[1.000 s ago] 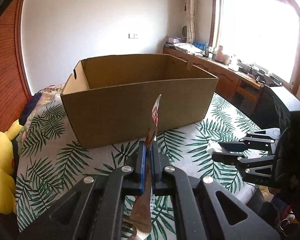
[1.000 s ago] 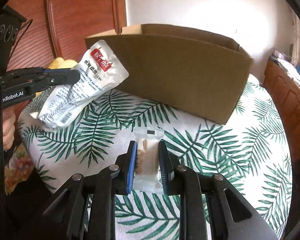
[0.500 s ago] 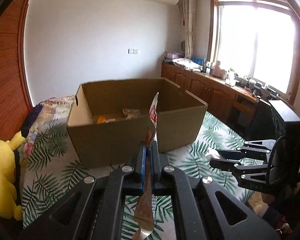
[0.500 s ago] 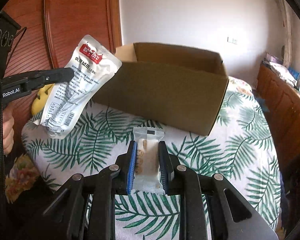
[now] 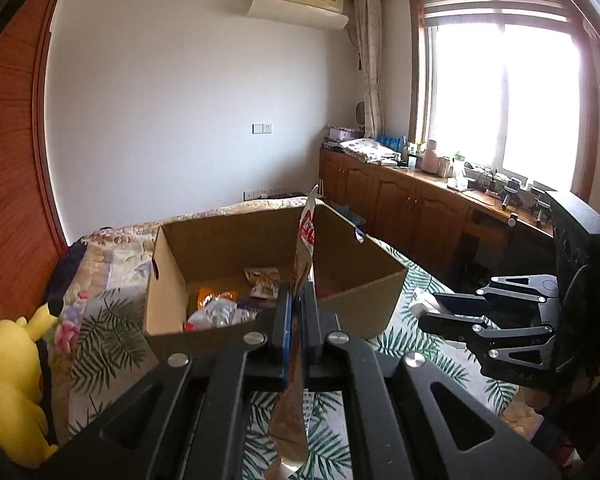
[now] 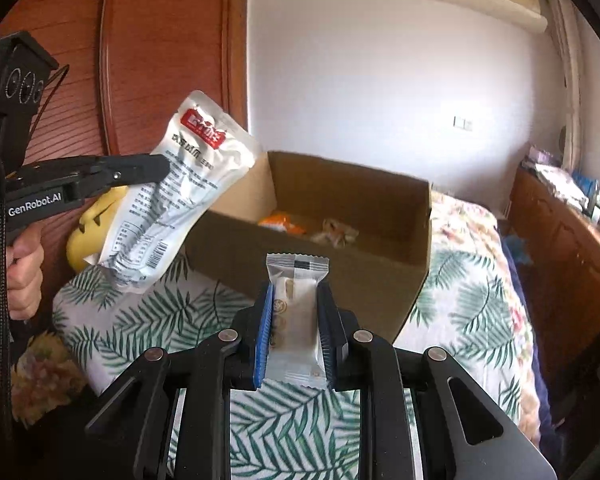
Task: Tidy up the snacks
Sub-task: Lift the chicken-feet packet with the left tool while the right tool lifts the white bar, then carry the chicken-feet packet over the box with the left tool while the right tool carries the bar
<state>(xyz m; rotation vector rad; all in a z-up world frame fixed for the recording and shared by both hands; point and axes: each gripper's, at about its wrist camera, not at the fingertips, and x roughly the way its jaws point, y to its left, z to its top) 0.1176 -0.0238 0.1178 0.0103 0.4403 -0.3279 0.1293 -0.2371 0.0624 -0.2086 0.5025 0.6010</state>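
While clamped in separate grippers, two snacks hang short of the cardboard box (image 6: 312, 256).
Left gripper (image 5: 296, 316): pinching silver pouch (image 6: 180, 188). Right gripper (image 6: 296, 320): gripping white wrapped bar (image 6: 296, 312), above the palm-print cloth (image 6: 148, 320).

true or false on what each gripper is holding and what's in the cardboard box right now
1. The left gripper is shut on a silver pouch with a red label. True.
2. The right gripper is empty. False: it is shut on a small clear-wrapped snack.
3. The cardboard box is empty. False: several snack packets already lie inside it.
4. The box sits on a leaf-print cloth. True.
5. A yellow plush toy lies inside the box. False: it lies outside, off to the left in the left wrist view.
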